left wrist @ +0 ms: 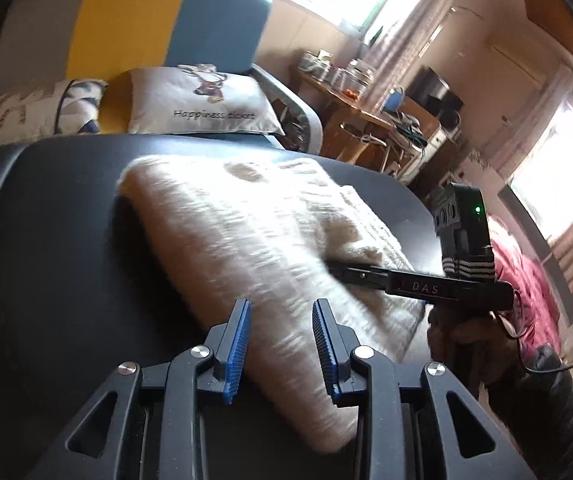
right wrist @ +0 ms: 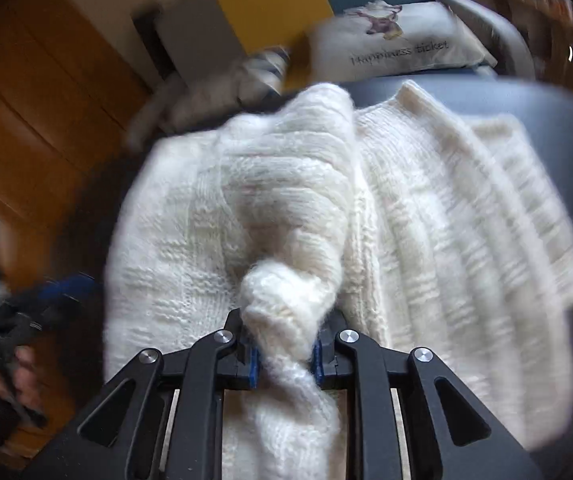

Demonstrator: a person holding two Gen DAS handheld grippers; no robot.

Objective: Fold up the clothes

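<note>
A cream knitted sweater (left wrist: 246, 232) lies folded on a black table (left wrist: 46, 240). My left gripper (left wrist: 282, 344) hovers open over its near edge; the blurred cloth shows between the blue pads (left wrist: 242, 340), which do not press on it. In the right wrist view my right gripper (right wrist: 286, 356) is shut on a bunched fold of the sweater (right wrist: 286, 300), with the rest (right wrist: 446, 220) spread beyond it. In the left wrist view the right gripper (left wrist: 346, 271) reaches in from the right, held by a gloved hand (left wrist: 466, 340). The left gripper (right wrist: 46, 300) is a blur at the sweater's left edge.
Behind the table, a pillow (left wrist: 198, 104) printed with words lies against a grey, yellow and blue backrest (left wrist: 126, 20). A wooden desk (left wrist: 346, 96) with jars stands at the back right, and red-pink fabric (left wrist: 526, 280) lies right. A wooden cabinet (right wrist: 26, 100) is on the left.
</note>
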